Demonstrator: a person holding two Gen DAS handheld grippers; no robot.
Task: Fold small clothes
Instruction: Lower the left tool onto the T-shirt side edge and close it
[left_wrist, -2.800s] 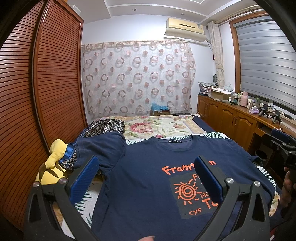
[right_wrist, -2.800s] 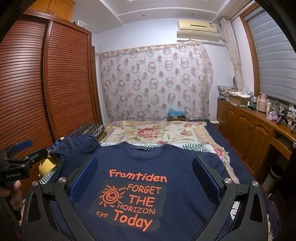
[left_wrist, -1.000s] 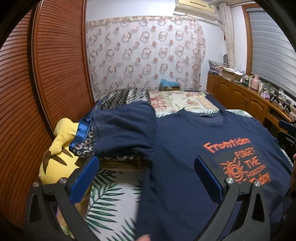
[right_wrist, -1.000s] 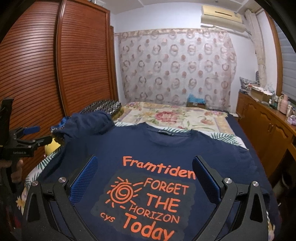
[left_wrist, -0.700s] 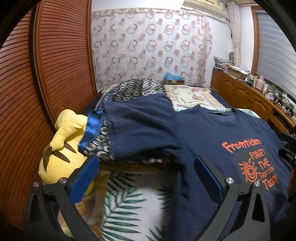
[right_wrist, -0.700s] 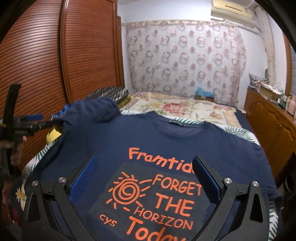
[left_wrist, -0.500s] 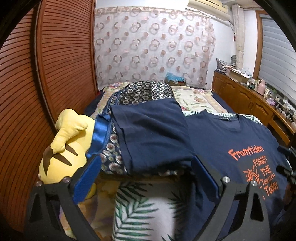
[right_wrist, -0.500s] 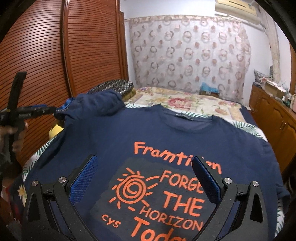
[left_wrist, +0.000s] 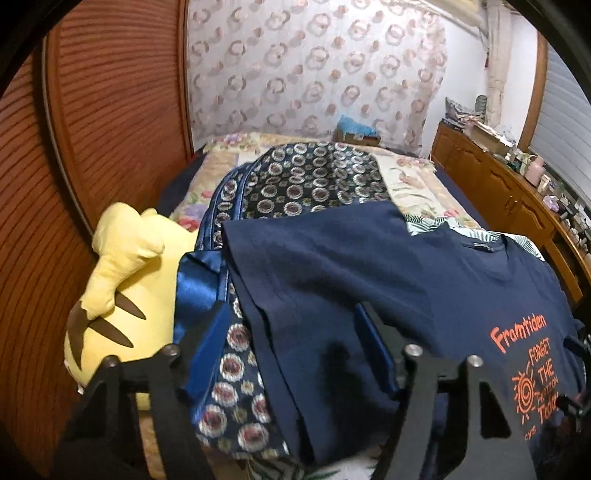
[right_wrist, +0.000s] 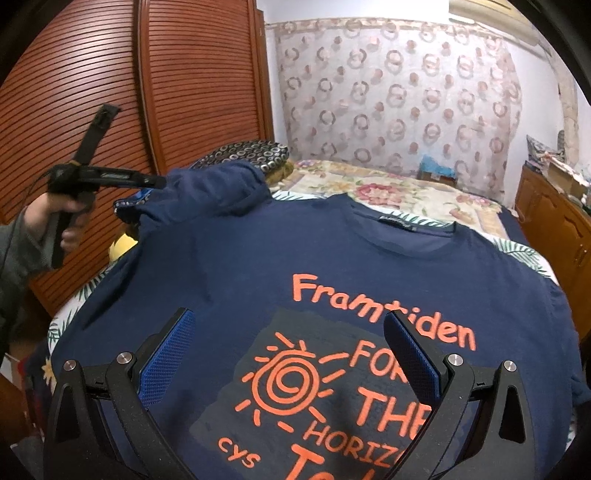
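1. Left wrist view: the left hand-held gripper (left_wrist: 291, 343) is closing its jaws around the sleeve (left_wrist: 314, 295) of a navy T-shirt (left_wrist: 461, 295). The sleeve edge lies between the blue pads, which are not yet pressing on it. The sleeve drapes over a patterned pillow (left_wrist: 306, 181), beside a yellow plush toy (left_wrist: 122, 284).
2. Right wrist view: the right hand-held gripper (right_wrist: 290, 354) is released, jaws wide apart, hovering above the shirt's orange print (right_wrist: 332, 380). The T-shirt lies spread face up on the bed (right_wrist: 388, 192). At far left, a person's hand (right_wrist: 55, 218) holds the other gripper at the raised sleeve.
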